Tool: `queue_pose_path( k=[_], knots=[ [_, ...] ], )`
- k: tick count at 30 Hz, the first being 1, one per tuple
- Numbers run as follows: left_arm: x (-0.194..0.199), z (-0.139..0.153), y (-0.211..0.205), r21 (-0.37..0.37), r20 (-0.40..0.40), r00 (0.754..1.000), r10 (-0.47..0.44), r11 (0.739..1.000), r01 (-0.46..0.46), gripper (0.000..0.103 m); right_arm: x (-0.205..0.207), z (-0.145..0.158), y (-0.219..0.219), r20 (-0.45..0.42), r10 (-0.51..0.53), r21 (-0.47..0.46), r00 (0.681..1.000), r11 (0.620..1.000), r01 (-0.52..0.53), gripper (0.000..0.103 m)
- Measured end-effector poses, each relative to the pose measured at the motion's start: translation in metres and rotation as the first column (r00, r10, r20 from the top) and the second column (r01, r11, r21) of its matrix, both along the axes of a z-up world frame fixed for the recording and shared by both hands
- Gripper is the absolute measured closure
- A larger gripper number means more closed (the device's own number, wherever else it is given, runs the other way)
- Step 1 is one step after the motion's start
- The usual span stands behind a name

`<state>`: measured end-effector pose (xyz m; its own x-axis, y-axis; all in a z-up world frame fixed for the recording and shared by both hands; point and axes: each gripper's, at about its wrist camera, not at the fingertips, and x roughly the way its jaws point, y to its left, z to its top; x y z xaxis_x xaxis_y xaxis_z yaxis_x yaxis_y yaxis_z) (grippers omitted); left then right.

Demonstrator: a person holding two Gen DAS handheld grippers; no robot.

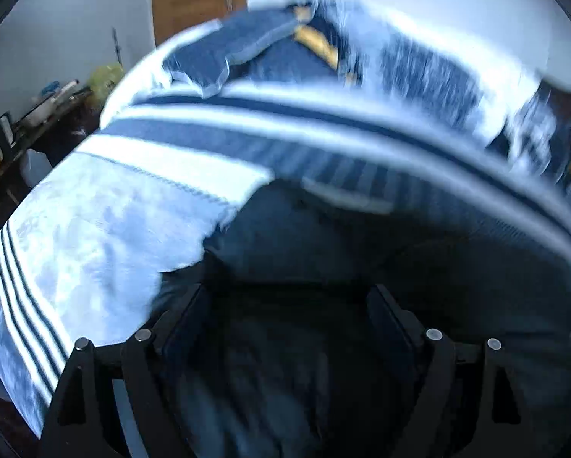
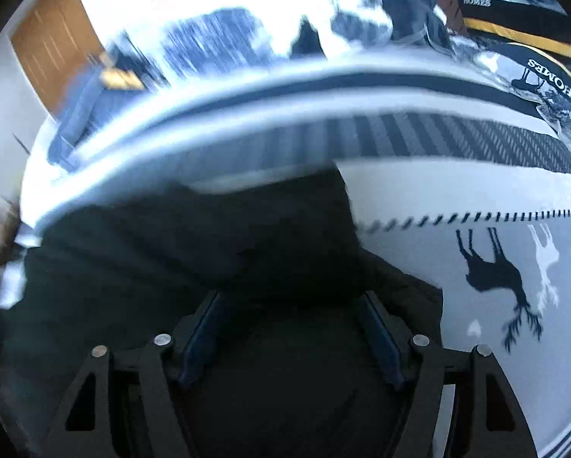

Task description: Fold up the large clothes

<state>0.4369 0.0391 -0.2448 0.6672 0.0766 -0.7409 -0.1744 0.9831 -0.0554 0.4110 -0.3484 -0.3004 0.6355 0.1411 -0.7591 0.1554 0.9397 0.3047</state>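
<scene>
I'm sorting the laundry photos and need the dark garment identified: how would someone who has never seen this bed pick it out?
Start from the bed, covered by a pale bedspread with striped bands and a black deer silhouette. The dark garment lies on it, just ahead of the right tongs, whose jaws stand apart. It is the only plain, near-black, unpatterned cloth; the blue folded clothes lie farther back.

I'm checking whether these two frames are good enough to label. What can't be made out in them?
- Left wrist view: dark garment hides the left tool tips; grip unclear.
- Right wrist view: the garment likewise covers the right tool.
- Both views: motion blur smears the clothes pile behind.
- Left wrist view: side table items too small.
- Right wrist view: bedspread cut off by the edge.
</scene>
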Motion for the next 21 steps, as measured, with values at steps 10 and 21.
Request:
queue_pose_path(
  k=[10,21],
  knots=[
    [-0.063,-0.025,-0.091,0.209,-0.097,0.972,-0.213,0.951,0.229,0.012,-0.049,0.011,0.119,-0.049,0.235,-0.100,0.971,0.966,-0.239,0.026],
    [-0.023,-0.024,-0.091,0.261,-0.108,0.983,-0.149,0.950,0.173,0.009,-0.036,0.014,0.083,-0.070,0.150,-0.075,0.986,0.985,-0.156,0.026]
  ],
)
